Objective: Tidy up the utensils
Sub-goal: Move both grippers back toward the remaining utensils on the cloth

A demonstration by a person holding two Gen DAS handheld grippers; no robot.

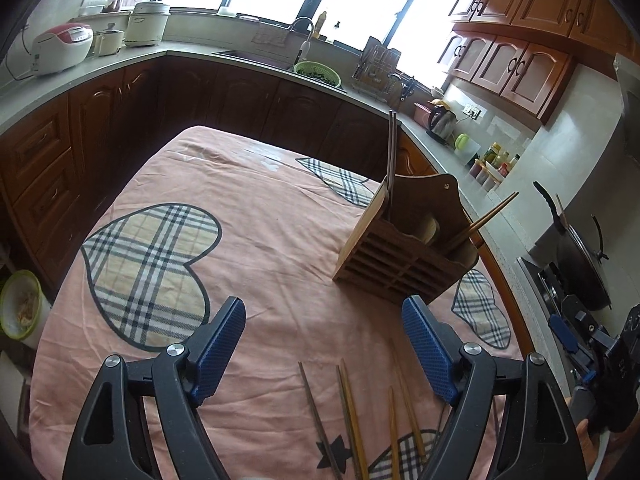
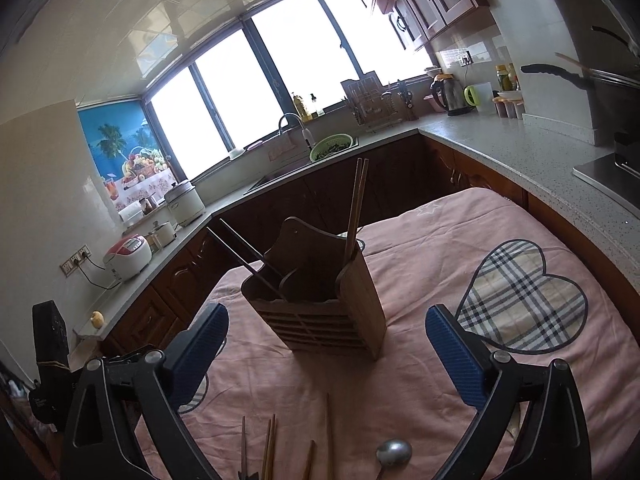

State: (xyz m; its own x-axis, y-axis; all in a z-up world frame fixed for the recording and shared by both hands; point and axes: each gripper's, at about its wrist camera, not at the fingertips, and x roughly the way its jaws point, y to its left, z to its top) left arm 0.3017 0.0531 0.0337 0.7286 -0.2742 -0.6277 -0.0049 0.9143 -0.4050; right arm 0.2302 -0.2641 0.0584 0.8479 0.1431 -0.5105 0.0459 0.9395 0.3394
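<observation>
A wooden utensil holder (image 1: 404,252) stands on the pink tablecloth, with two pairs of chopsticks (image 1: 391,160) sticking out of it. It also shows in the right wrist view (image 2: 324,312). Several loose chopsticks (image 1: 352,420) lie on the cloth near the front edge, between and below my left gripper's fingers. My left gripper (image 1: 324,320) is open and empty, above the cloth, left of the holder. My right gripper (image 2: 326,332) is open and empty, facing the holder. Loose chopsticks (image 2: 272,452) and a metal spoon (image 2: 394,452) lie just below it.
The table with the pink cloth (image 1: 260,232) stands inside a U-shaped kitchen counter (image 1: 240,56) with a sink, green colander (image 1: 317,72), rice cooker (image 1: 60,48), kettle (image 1: 440,120) and stove with a wok (image 1: 580,264). The other gripper shows at the far right (image 1: 592,344).
</observation>
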